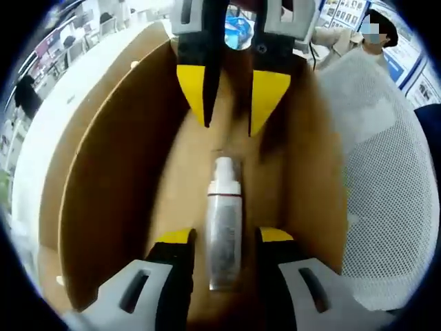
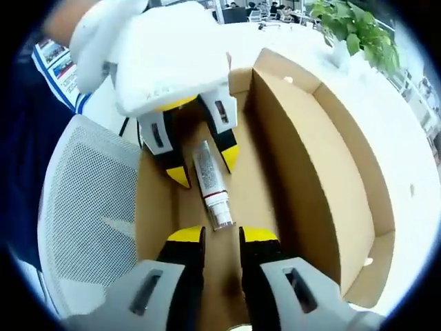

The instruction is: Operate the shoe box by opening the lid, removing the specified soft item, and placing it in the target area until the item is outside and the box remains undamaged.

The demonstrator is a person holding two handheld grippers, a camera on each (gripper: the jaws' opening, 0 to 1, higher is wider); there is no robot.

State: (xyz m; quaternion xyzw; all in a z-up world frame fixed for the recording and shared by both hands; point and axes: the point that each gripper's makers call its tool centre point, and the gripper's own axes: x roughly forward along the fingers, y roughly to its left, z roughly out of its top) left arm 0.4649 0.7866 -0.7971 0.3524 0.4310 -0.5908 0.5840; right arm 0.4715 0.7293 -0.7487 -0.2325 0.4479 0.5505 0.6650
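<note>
Silvery soft tube with white cap (image 1: 224, 231), flat inside open brown cardboard box (image 1: 110, 186); left tongs (image 1: 226, 238) astride it, parted, ungripped; right tongs (image 2: 222, 236) parted, empty, at cap.

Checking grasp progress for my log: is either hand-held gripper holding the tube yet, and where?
Nothing is held. The tube lies on the box floor; the left hand-held gripper straddles its lower end, open, and the right hand-held gripper is open near its cap.

The shoe box (image 1: 117, 179) is showing plain brown cardboard — matt, slightly fibrous. Inside it, the tube (image 1: 224, 227) is looking like glossy silvery plastic with a smooth white cap. Beside the box, a chair (image 2: 83, 221) is showing white woven mesh — rough, perforated. The fingers (image 1: 173, 238) are appearing as matt black-and-yellow plastic.
</note>
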